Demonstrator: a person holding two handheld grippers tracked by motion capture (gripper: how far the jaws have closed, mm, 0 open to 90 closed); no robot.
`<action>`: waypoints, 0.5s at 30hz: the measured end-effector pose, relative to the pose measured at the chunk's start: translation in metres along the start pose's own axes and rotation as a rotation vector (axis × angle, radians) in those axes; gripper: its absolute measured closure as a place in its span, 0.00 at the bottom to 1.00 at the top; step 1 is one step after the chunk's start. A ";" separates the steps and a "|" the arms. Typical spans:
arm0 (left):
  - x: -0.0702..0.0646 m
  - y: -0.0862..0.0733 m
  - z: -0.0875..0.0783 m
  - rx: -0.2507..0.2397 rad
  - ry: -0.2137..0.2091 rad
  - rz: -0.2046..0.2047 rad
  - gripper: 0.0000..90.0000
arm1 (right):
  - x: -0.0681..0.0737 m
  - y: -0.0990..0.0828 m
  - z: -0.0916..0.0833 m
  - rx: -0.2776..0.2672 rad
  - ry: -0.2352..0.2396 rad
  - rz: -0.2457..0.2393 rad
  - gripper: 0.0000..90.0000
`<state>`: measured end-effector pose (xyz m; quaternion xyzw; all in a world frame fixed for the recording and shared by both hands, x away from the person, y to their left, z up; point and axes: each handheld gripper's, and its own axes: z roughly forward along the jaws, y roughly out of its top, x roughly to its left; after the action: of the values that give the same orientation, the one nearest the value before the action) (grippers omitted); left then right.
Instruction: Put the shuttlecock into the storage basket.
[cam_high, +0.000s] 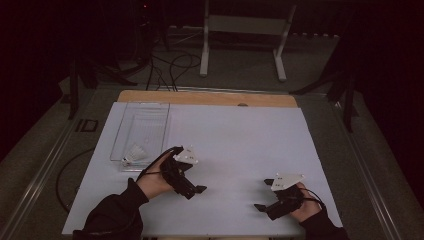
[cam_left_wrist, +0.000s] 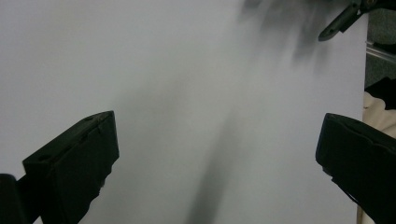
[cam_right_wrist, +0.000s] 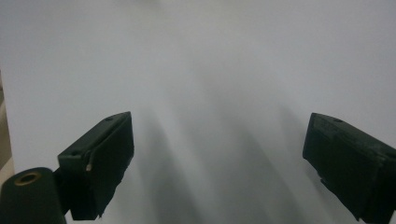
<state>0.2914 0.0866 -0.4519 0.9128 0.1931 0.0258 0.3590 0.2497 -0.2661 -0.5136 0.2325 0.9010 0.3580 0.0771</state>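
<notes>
Shuttlecock is lying inside the clear plastic tray, at its near end, in the left middle of the high view. It is resting on its side with the feather skirt pointing up the frame, so I think it is already put away there. The left gripper is hanging just to the right of the tray, over the white surface, and its fingers are spreading wide with nothing between them. The right gripper is waiting in the lower right of the frame, well apart from the tray; its fingers are also spreading wide and are holding nothing. Probably both hands are staying low and apart because the white surface between them is bare and no other thing is waiting near them.
</notes>
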 end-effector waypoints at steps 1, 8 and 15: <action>-0.001 -0.002 0.001 0.002 -0.006 -0.001 0.00 | 0.000 0.000 0.000 0.000 0.002 0.000 0.10; -0.002 -0.017 0.002 -0.002 -0.003 -0.016 0.00 | 0.000 0.000 0.000 -0.006 -0.001 -0.001 0.10; -0.007 -0.029 0.001 -0.006 0.012 0.010 0.00 | 0.000 -0.001 0.000 -0.001 0.002 -0.004 0.10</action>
<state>0.2757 0.1026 -0.4717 0.9124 0.1909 0.0337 0.3605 0.2491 -0.2666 -0.5140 0.2302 0.9015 0.3583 0.0768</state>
